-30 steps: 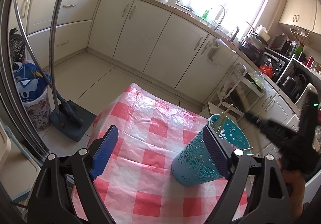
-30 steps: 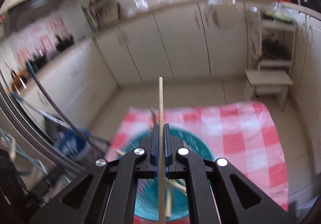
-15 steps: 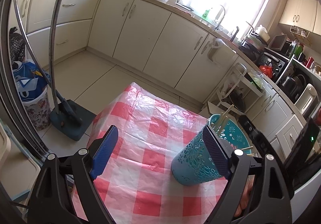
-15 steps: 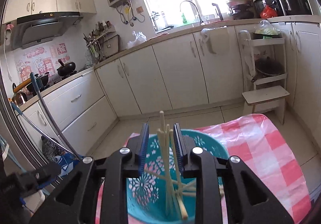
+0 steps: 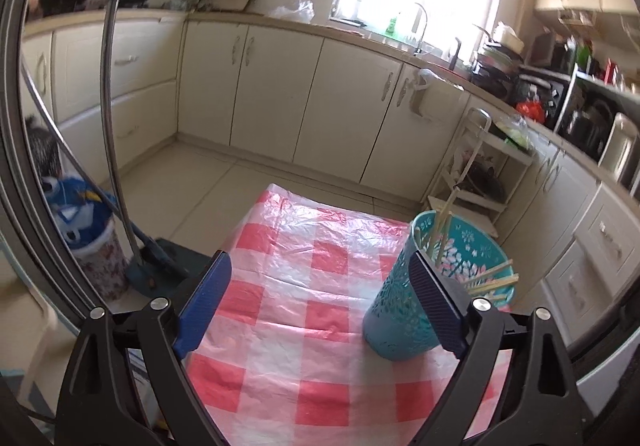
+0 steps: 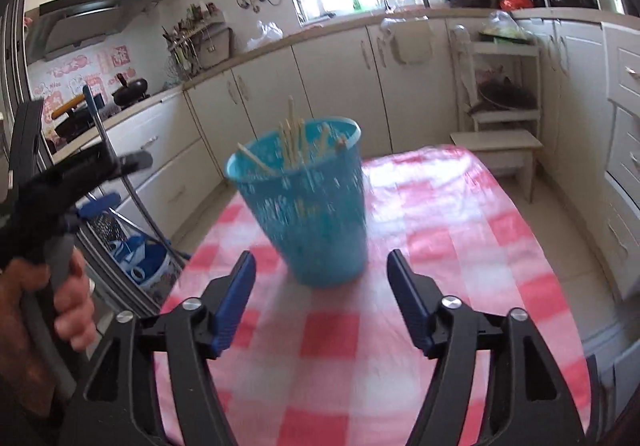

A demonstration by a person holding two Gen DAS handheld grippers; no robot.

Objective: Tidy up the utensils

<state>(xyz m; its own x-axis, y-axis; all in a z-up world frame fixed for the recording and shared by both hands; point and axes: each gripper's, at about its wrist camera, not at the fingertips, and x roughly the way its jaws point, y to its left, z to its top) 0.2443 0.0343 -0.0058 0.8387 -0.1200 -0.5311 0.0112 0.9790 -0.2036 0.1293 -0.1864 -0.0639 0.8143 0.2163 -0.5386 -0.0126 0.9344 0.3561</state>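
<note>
We've got both tools released, right gripper jaws just opened with nothing between, left gripper wide, and the light perforated teal plastic cup of thin wooden chopsticks at 12 o'clock tips easily, so grip low on its wall.

A glossy, wrinkled plastic cloth is covering the tabletop. The teal holder is looking like perforated plastic, the chopsticks like pale bare wood. Ribbed blue pads are lining the matt black left gripper.
</note>
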